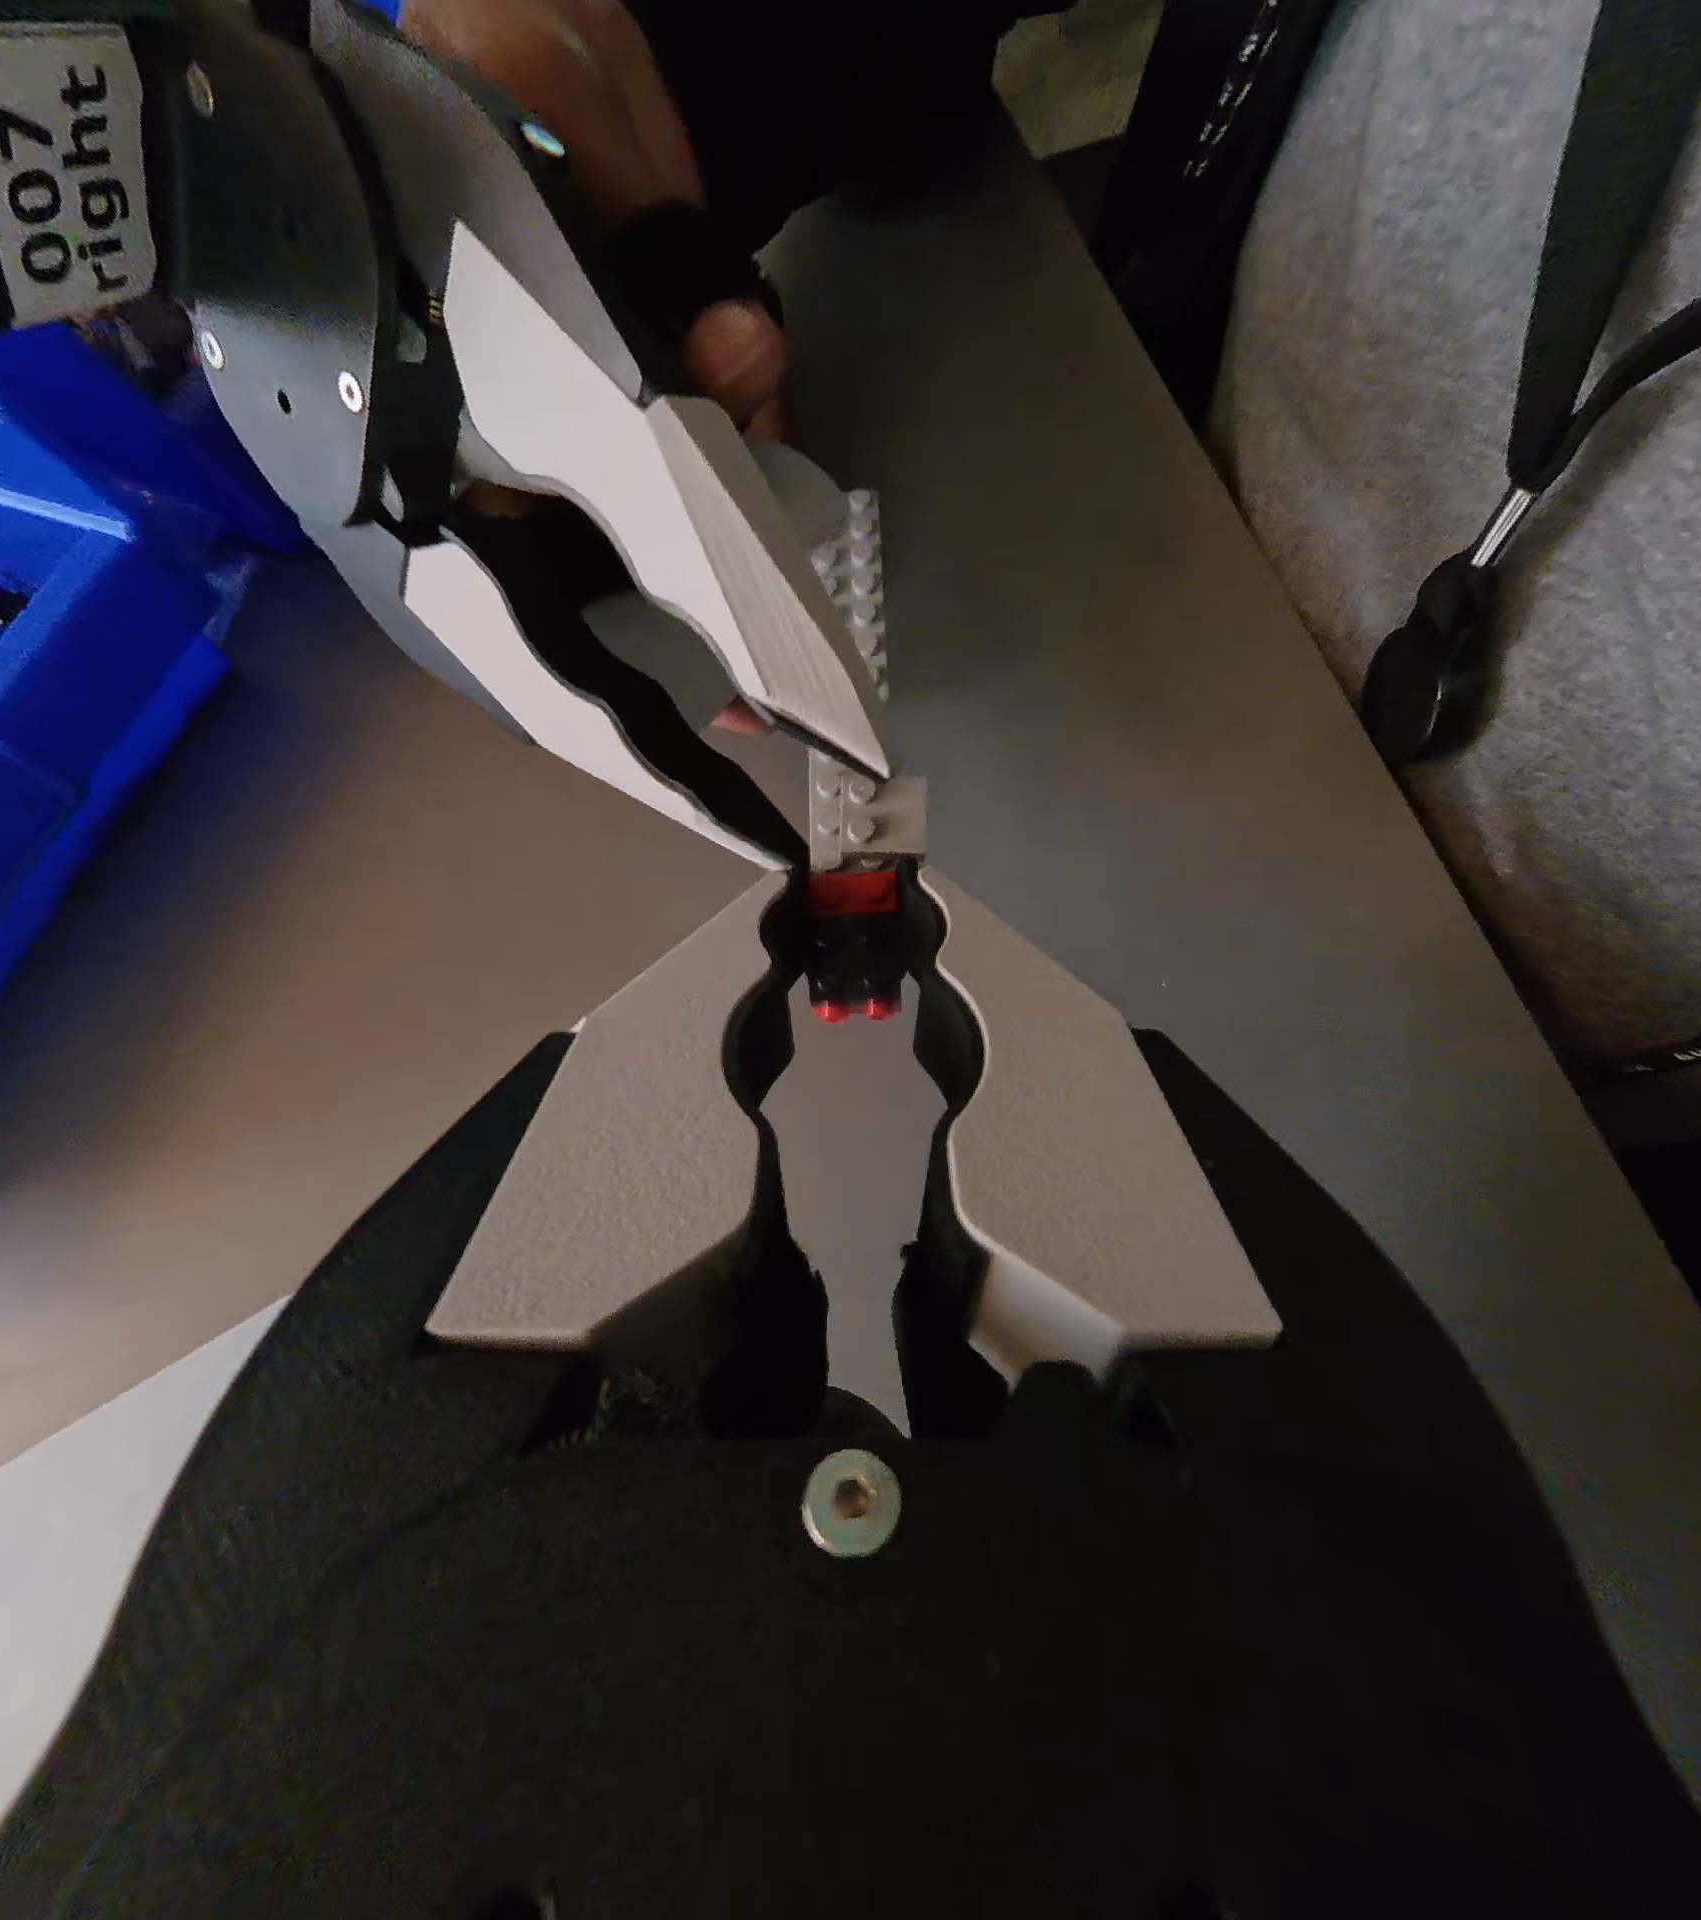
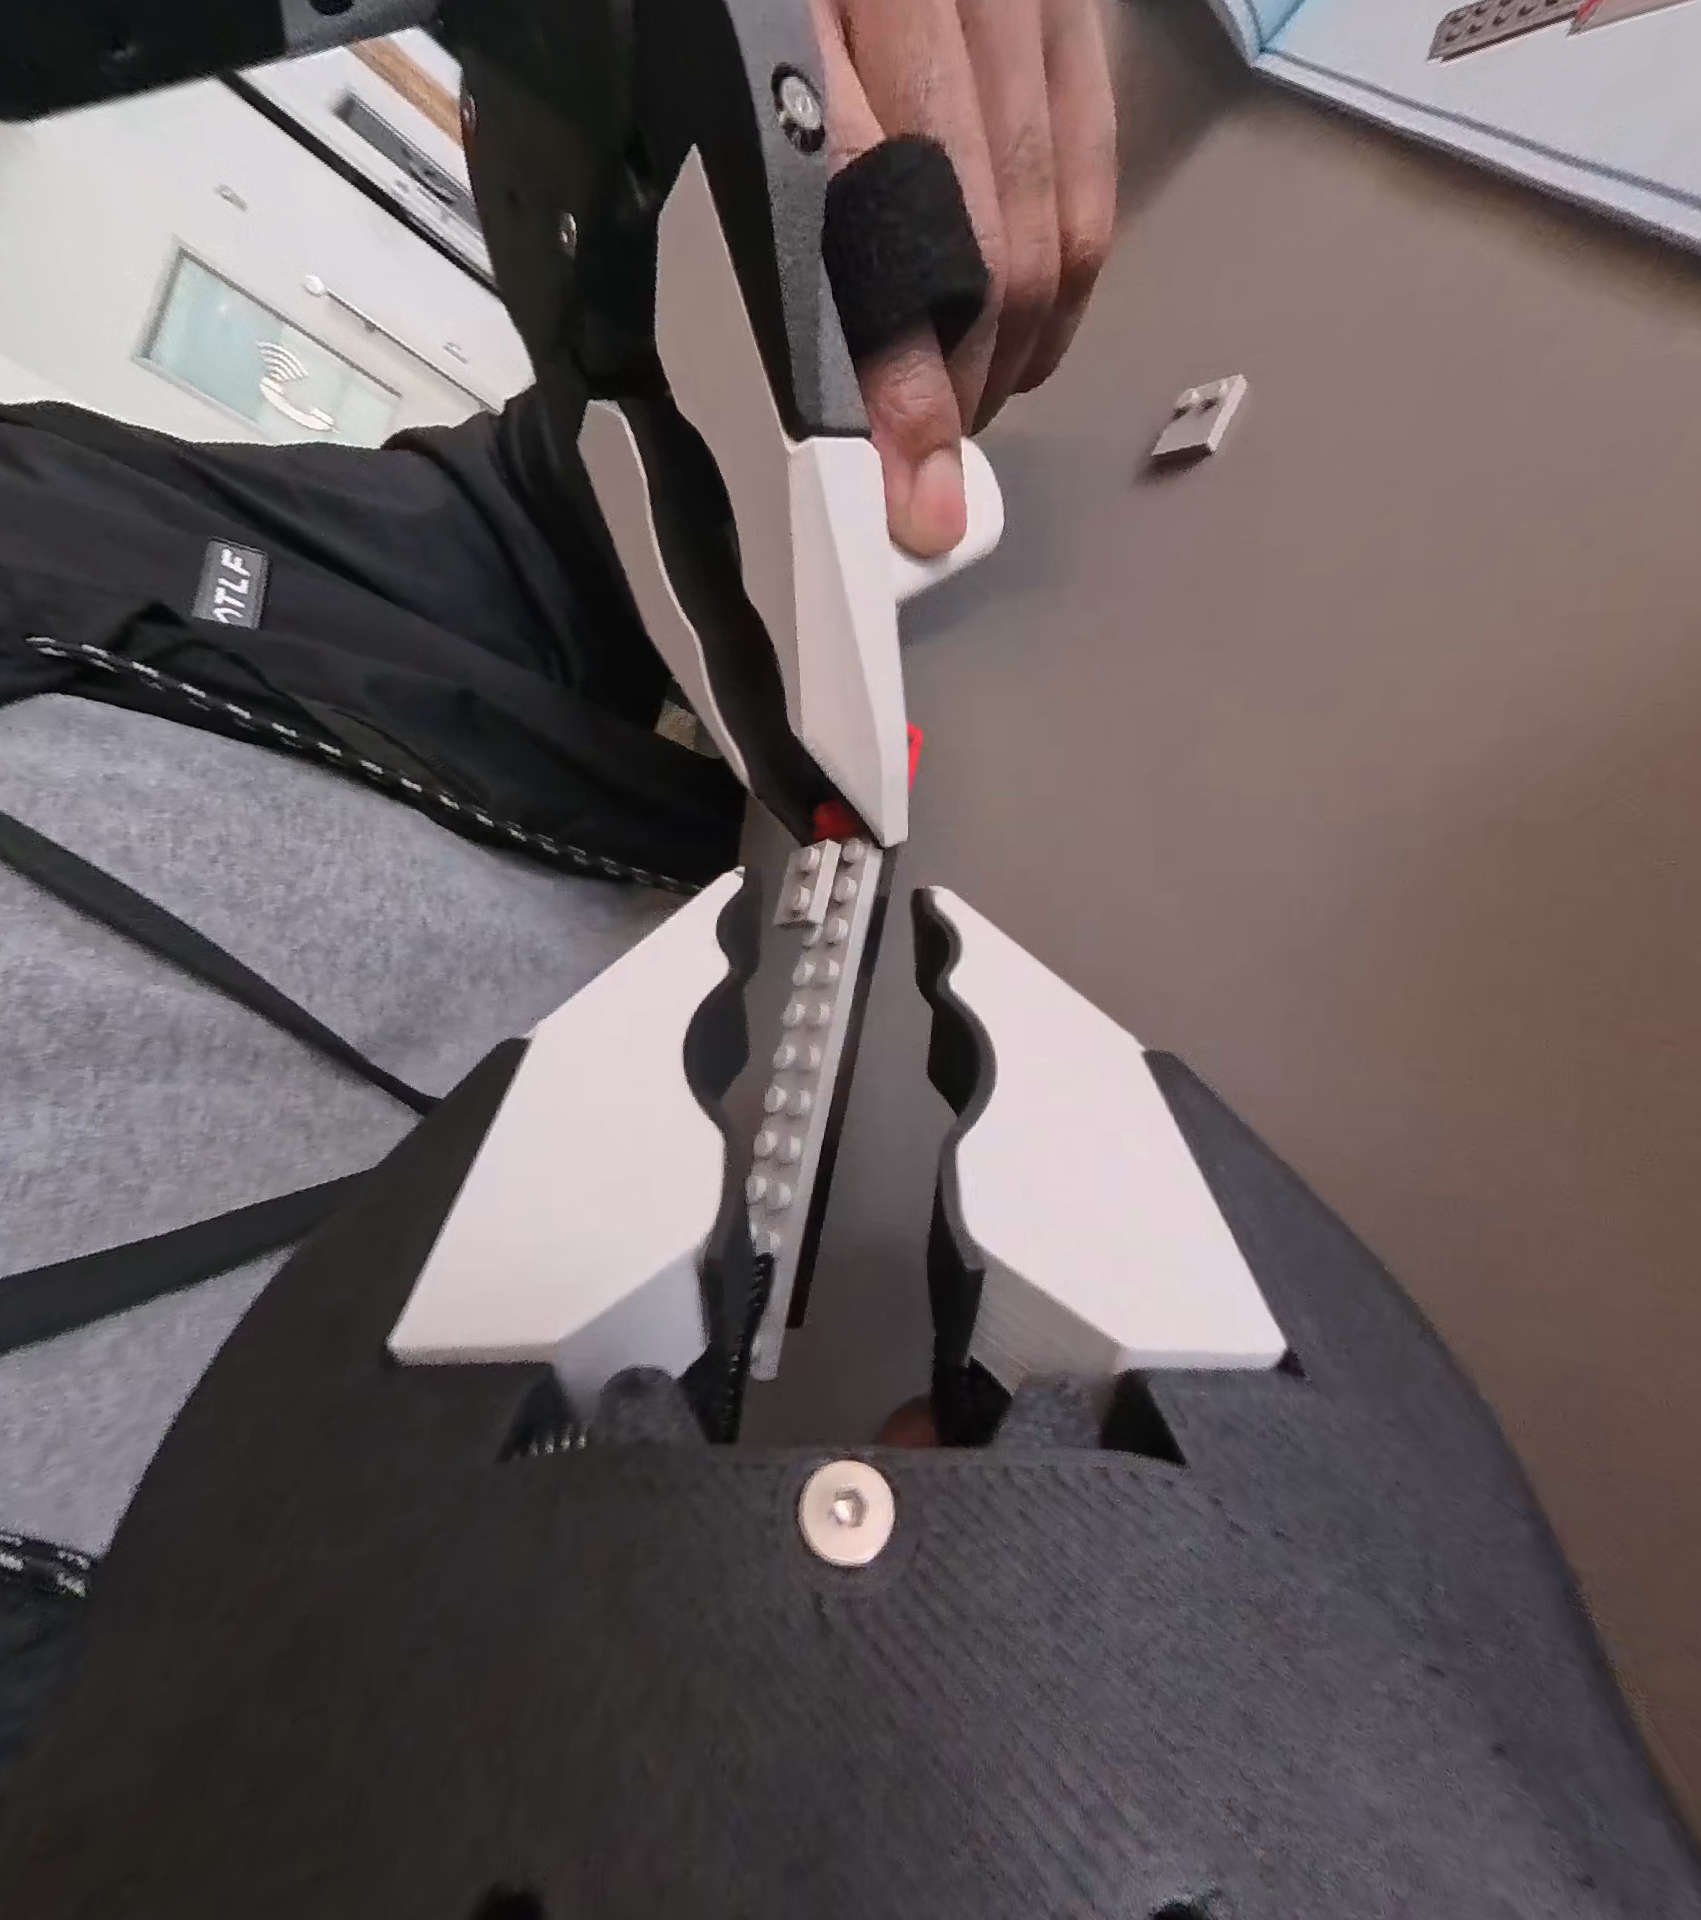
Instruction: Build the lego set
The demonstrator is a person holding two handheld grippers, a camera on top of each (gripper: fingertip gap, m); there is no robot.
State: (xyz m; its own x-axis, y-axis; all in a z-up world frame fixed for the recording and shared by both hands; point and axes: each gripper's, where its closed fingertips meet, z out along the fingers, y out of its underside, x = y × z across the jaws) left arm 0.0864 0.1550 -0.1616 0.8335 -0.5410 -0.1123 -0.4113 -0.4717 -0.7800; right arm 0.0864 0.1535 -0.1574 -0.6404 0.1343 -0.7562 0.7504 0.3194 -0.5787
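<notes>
Blue bin [image 1: 15, 665] beside open tabletop [image 1: 1085, 727]

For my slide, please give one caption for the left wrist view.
Left gripper clamps a red-and-black Lego piece against the long grey studded plate held by the right gripper.

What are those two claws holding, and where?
Left gripper pinches the red-and-black piece by its sides; right gripper clamps the long grey plate along its length.

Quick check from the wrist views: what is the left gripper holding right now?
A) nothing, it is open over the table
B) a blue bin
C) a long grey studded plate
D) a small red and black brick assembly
D: in the left wrist view the left gripper is closed on the small red and black brick assembly, while the long grey plate lies between the fingers of the right gripper.
</notes>
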